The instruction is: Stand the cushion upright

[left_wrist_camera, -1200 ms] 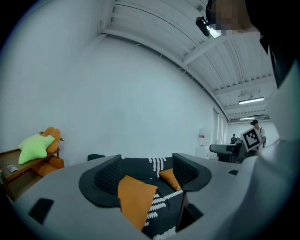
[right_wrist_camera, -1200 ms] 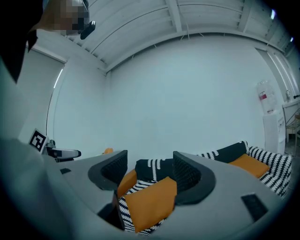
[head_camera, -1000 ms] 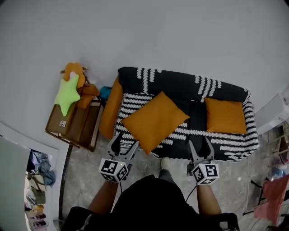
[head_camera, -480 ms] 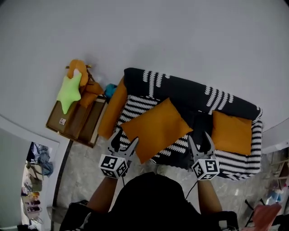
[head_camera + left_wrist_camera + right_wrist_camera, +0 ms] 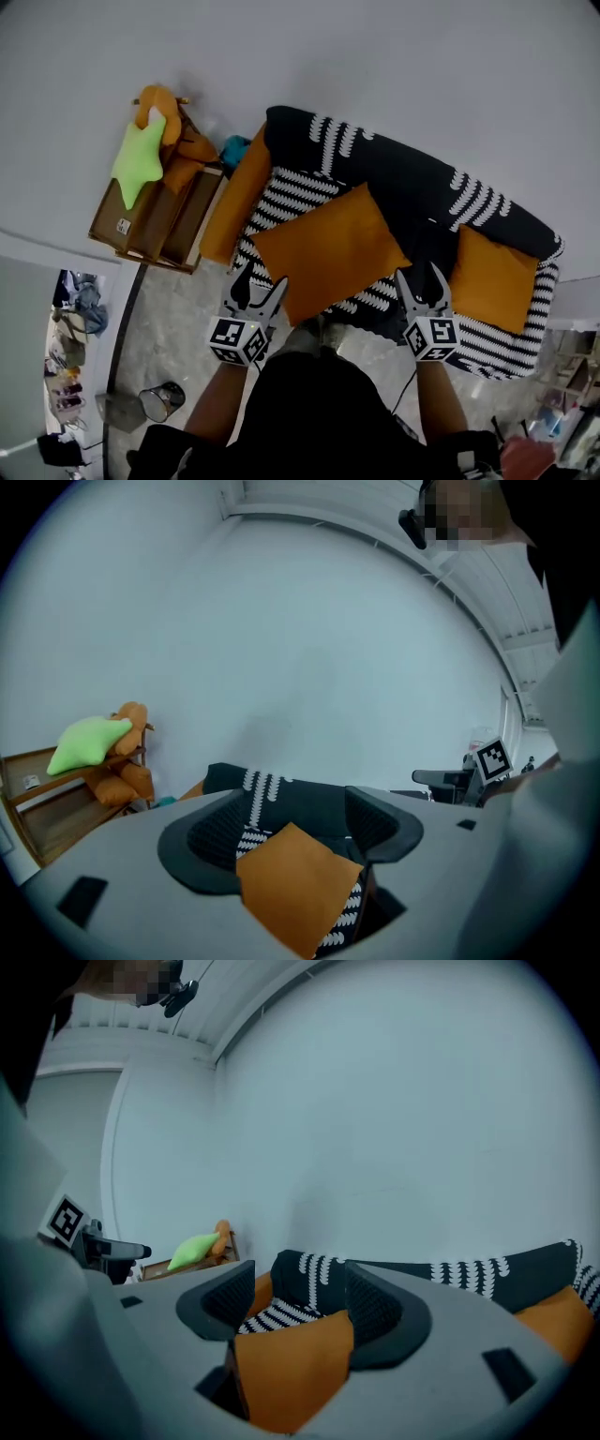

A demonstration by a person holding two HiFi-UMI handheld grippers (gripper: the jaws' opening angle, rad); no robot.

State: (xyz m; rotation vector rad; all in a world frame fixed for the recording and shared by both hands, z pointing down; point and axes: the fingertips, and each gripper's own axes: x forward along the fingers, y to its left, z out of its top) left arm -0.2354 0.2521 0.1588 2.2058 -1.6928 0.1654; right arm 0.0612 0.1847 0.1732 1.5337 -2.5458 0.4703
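A large orange cushion (image 5: 328,248) lies flat on the seat of the black-and-white patterned sofa (image 5: 412,192), one corner hanging over the front edge. My left gripper (image 5: 258,281) is open just off the cushion's front left edge. My right gripper (image 5: 419,274) is open beside its right corner. In the left gripper view the cushion (image 5: 295,892) shows beyond the spread jaws of the left gripper (image 5: 291,832). In the right gripper view the cushion (image 5: 291,1368) shows the same way past the right gripper (image 5: 300,1312). Neither pair of pads presses on it.
A second orange cushion (image 5: 495,277) leans at the sofa's right end, a third (image 5: 234,202) against its left arm. A wooden rack (image 5: 155,225) with a green star plush (image 5: 136,164) stands left of the sofa. A small bin (image 5: 161,401) sits on the floor.
Both grippers have moved forward toward the sofa and a little lower, closing in on either side of the flat cushion. The jaws have kept the same spread. The cushion has not moved.
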